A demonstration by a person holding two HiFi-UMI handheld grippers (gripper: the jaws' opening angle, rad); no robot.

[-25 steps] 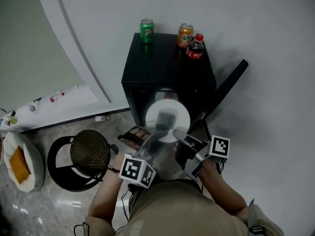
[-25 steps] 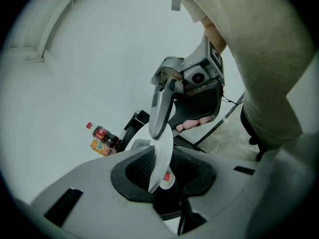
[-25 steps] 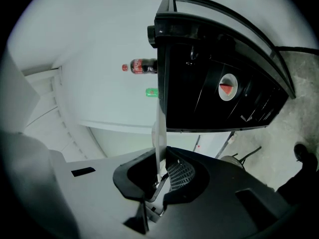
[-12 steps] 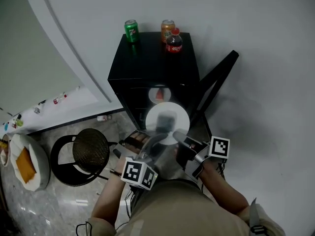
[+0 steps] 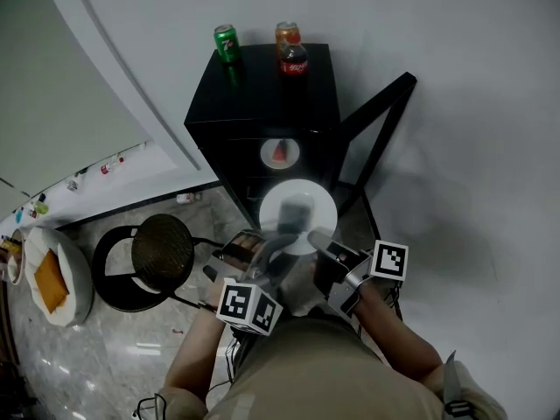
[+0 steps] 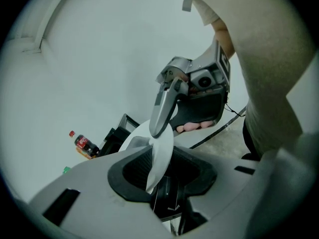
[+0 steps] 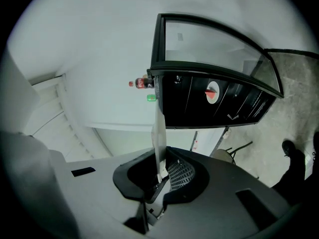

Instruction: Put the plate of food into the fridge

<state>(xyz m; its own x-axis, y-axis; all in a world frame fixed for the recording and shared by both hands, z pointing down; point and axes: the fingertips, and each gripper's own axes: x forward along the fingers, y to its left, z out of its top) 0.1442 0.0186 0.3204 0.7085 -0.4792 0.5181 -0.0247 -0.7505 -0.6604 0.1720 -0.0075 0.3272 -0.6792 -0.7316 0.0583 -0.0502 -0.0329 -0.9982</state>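
A white plate with a dark piece of food on it hangs level in front of the open black fridge. My left gripper is shut on its near-left rim. The jaws have just eased slightly wider, and the rim is still between them. My right gripper is shut on the near-right rim, which shows edge-on in the right gripper view. The left gripper view also shows the right gripper's fingers on the plate. Inside the fridge sits a small plate with a red slice.
The fridge door stands open to the right. A green can, an orange can and a cola bottle stand on the fridge top. A black round stool is at the left, a white cushion further left.
The fridge has slid up and left in the head view, and its inside with the red slice has come into sight. Both grippers and the plate keep their place in the picture.
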